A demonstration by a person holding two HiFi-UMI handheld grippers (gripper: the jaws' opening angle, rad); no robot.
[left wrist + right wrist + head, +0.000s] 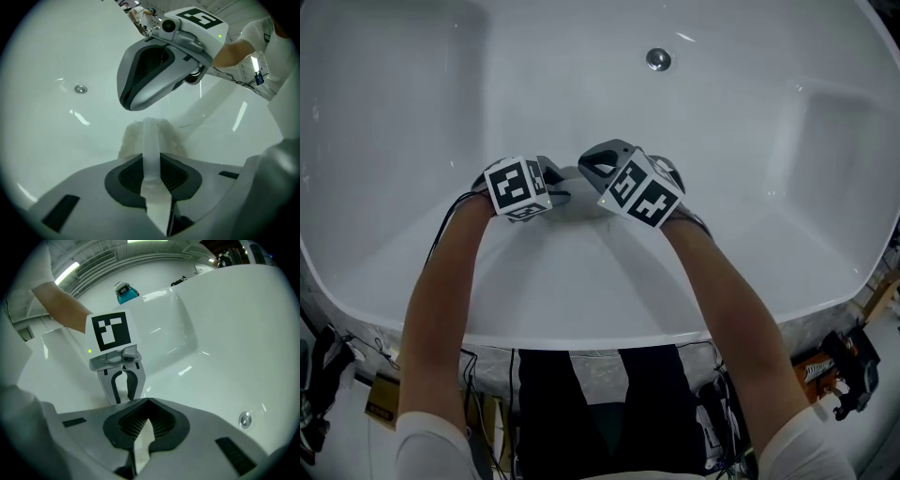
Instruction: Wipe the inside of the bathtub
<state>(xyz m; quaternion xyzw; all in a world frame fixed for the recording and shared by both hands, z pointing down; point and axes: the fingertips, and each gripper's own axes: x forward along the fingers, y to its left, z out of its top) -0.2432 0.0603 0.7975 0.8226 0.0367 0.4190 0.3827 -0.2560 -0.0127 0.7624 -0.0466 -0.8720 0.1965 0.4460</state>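
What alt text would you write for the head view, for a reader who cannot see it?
Two bare forearms reach into a white bathtub, the left gripper and right gripper meeting over a pale cloth on its near sloping wall. A round metal drain shows beyond them.

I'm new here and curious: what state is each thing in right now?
Left gripper: shut on the strap of the cloth.
Right gripper: shut, apparently empty.
Cloth: held by that strap, low in the tub.
Tub: no standing water.
Drain: open or plugged, cannot tell.
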